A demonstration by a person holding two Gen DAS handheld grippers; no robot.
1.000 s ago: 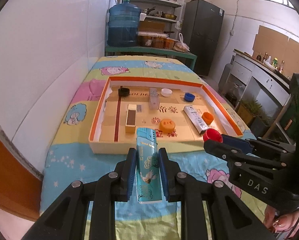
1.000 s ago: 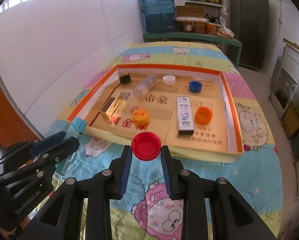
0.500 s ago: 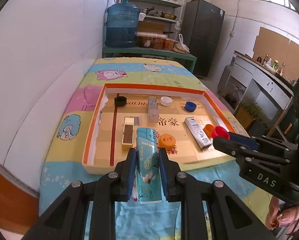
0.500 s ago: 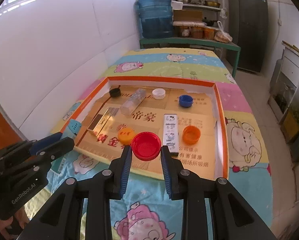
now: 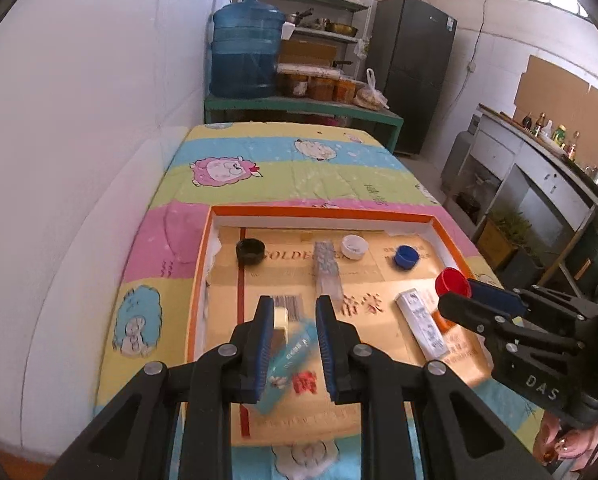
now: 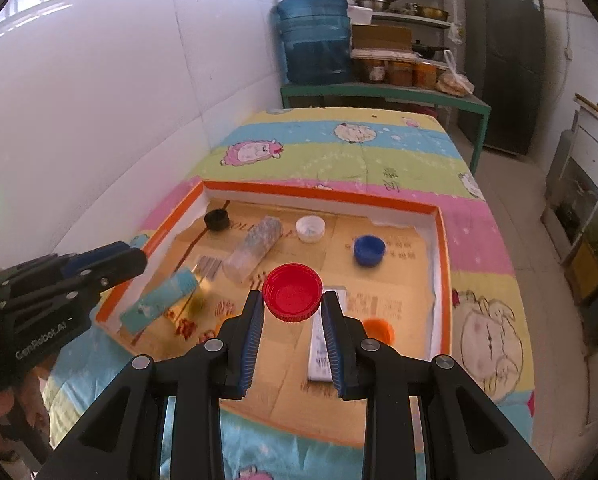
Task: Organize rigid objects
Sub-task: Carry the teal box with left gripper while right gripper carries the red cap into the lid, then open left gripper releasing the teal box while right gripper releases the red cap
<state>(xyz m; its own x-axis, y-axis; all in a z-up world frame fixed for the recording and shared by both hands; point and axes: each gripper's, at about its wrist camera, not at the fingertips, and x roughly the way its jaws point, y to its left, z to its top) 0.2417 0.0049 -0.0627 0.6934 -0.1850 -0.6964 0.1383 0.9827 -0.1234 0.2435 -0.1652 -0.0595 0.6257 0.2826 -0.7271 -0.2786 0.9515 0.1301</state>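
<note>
Cardboard tray (image 5: 319, 212), orange-rimmed, filled the middle of both views on the cartoon-print cloth (image 5: 227, 172), and most of the sorting looked done. Already lying inside it were a white flat box (image 5: 421, 330), a clear tube (image 5: 327, 268) and a gold box (image 5: 281, 316). Black (image 5: 251, 250), white (image 5: 354, 246), blue (image 5: 406, 257) and orange (image 6: 377, 330) caps lay there too.

Two things were left, by my reading. My left gripper (image 5: 295, 304) had its jaws drawn narrow over the tray's lower left. The teal box (image 5: 289, 356) showed tilted and blurred just under them, with neither pad seeming to touch it. I judged it loose and dropping in.

My right gripper (image 6: 292, 300) pinched the red cap (image 6: 293, 298) above the tray's centre, not yet set down.
</note>
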